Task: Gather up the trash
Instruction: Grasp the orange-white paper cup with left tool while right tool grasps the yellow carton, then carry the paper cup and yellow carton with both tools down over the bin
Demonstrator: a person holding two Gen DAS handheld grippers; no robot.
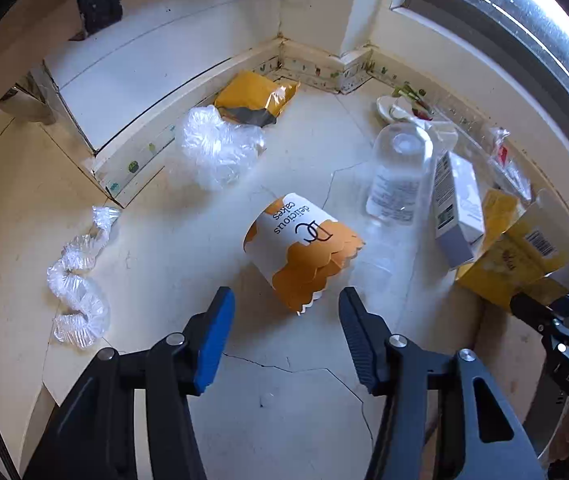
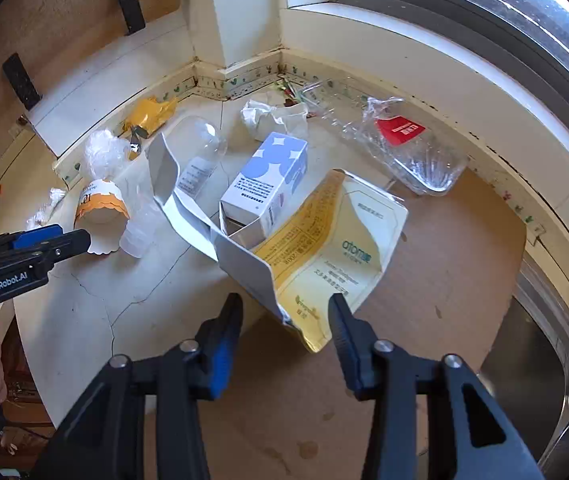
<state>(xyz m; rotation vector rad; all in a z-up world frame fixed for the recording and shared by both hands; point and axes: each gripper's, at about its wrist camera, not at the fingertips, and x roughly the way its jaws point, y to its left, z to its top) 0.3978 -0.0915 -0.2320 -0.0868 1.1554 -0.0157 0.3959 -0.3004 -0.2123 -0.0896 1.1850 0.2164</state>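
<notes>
An orange-and-white cake sleeve (image 1: 300, 248) lies on the pale floor, and its scalloped lower edge reaches in between the fingers of my left gripper (image 1: 284, 304). The pads stand apart from it, so this gripper is open. A flattened yellow box (image 2: 332, 248) lies with its near corner between the fingers of my right gripper (image 2: 286, 304), which is also open, with a gap on the left side. Beside the box stand a white-and-lilac carton (image 2: 268, 184) and a clear bottle (image 2: 196, 160) on its side.
Crumpled clear plastic (image 1: 216, 144), a twisted plastic strip (image 1: 78, 280) and an orange bag (image 1: 256, 96) lie near the skirting. A clear tray with a red label (image 2: 404, 144) and crumpled tissue (image 2: 272, 116) sit under the window. A shiny metal rim (image 2: 544, 360) curves at the right.
</notes>
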